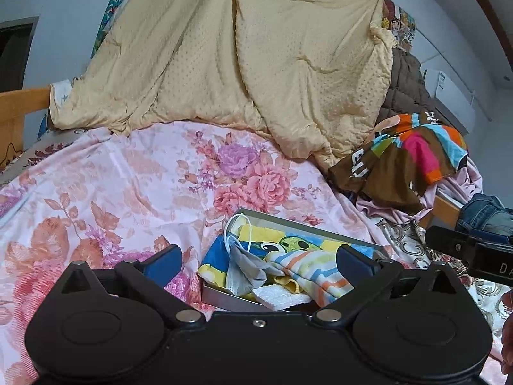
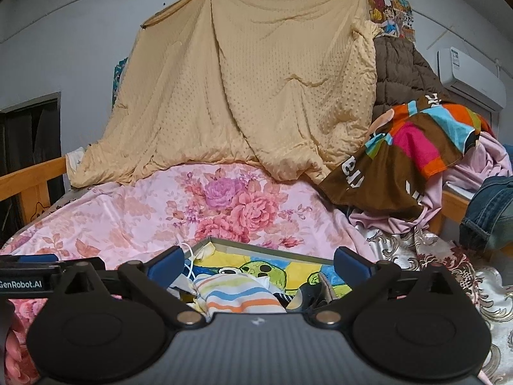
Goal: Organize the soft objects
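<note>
A shallow metal tray (image 1: 307, 228) (image 2: 272, 247) lies on the floral pink bedsheet (image 1: 128, 179) (image 2: 134, 211). It holds a yellow and blue cartoon cloth (image 1: 288, 240) (image 2: 295, 269), a grey face mask (image 1: 247, 266), a striped cloth (image 1: 317, 276) (image 2: 237, 295) and a white towel (image 1: 279, 295). My left gripper (image 1: 259, 261) is open and empty, just above the tray's near edge. My right gripper (image 2: 259, 261) is open and empty over the tray. The right gripper's body shows at the right edge of the left wrist view (image 1: 471, 247).
A tan quilt (image 1: 240, 57) (image 2: 250, 89) hangs behind the bed. A multicoloured brown cloth (image 1: 400, 157) (image 2: 407, 157) and a brown padded jacket (image 2: 404, 70) are piled at the right. Jeans (image 2: 490, 211) lie at the far right. A wooden bed rail (image 2: 32, 176) runs at the left.
</note>
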A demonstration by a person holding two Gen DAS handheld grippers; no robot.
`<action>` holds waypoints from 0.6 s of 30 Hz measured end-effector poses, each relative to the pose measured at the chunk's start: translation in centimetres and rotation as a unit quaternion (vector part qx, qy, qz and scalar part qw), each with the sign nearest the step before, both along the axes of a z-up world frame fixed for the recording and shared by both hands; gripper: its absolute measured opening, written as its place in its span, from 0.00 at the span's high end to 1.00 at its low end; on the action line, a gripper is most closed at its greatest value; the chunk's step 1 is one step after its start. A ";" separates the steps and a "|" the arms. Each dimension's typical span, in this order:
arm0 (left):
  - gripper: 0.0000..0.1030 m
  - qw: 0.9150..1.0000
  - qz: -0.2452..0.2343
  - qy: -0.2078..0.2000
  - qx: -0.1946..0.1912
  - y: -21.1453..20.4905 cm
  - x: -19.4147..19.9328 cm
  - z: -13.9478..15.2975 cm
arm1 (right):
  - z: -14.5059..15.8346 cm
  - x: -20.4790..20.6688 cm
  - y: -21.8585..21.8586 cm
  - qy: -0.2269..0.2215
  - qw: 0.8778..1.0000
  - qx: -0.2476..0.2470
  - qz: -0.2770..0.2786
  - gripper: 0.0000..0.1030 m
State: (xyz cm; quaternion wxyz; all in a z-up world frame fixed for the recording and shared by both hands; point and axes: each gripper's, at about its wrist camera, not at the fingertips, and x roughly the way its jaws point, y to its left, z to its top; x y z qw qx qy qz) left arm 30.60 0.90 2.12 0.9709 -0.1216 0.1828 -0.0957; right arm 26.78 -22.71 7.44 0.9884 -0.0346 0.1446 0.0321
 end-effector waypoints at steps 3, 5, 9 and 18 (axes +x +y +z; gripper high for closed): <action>0.01 1.000 -0.003 -0.003 0.003 0.1 -1.1 0.6 | 0.3 -1.1 0.2 -0.001 1.000 0.000 0.001 0.01; 0.01 1.000 -0.006 -0.005 0.008 0.2 -1.8 0.9 | 0.4 -1.9 0.3 -0.001 1.000 0.001 0.002 0.01; 0.01 1.000 -0.011 -0.006 0.016 0.6 -3.3 1.3 | 0.5 -3.8 0.6 0.002 1.000 0.002 0.003 0.01; 0.01 0.999 -0.025 0.005 0.024 1.2 -7.4 1.5 | 0.7 -8.3 0.8 0.012 1.000 0.020 -0.007 0.01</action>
